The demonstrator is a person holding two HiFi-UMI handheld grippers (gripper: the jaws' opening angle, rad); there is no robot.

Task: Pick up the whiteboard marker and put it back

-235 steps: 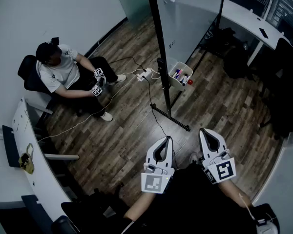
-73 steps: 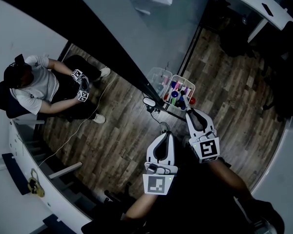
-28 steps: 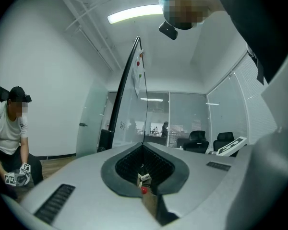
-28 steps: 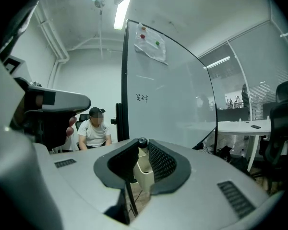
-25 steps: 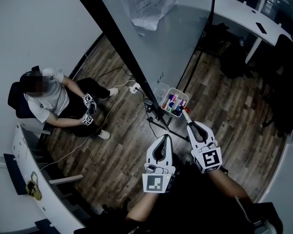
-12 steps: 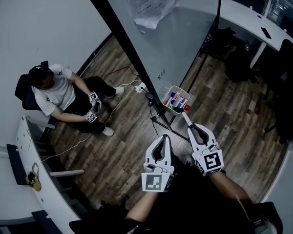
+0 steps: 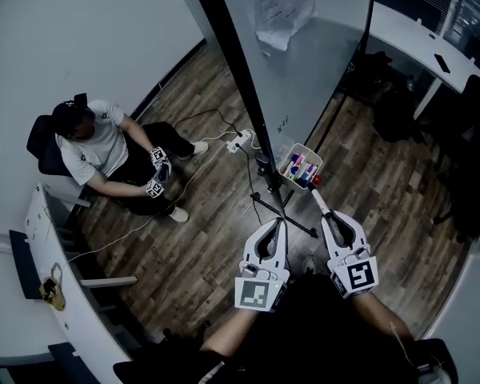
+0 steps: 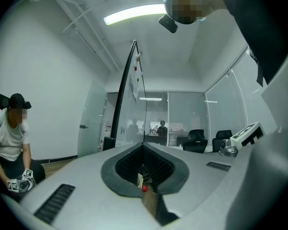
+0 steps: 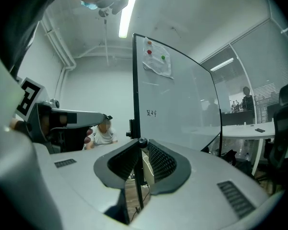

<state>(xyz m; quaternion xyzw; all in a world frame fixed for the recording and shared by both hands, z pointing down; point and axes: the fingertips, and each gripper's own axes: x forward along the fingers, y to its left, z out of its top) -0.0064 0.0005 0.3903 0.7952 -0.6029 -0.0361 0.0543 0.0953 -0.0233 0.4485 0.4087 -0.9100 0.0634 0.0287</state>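
My right claw [image 7: 326,213] is pinching the marker [image 7: 319,198]. The white barrel runs out ahead of the tips, and its red end sits just beside the near corner of the tray [image 7: 283,160]. I cannot tell whether the two touch. Seen along that claw, the jaws stand a narrow gap apart, held so by what is between them. The tray lies straight ahead of the tips, with a few coloured pens [image 7: 299,165] standing in it.

The board [image 7: 304,62] rises beyond the tray. Its dark edge post stands just left of my right claw's line, and the pane spreads off to the right.

My left claw [image 7: 281,223] hangs just beside the right one, a little further back from the tray. Its tips are pressed together and it holds nothing.

Well off to the left of the left claw, a person [image 7: 96,142] sits in a chair, holding a pair of claws [image 7: 157,172] over their lap.
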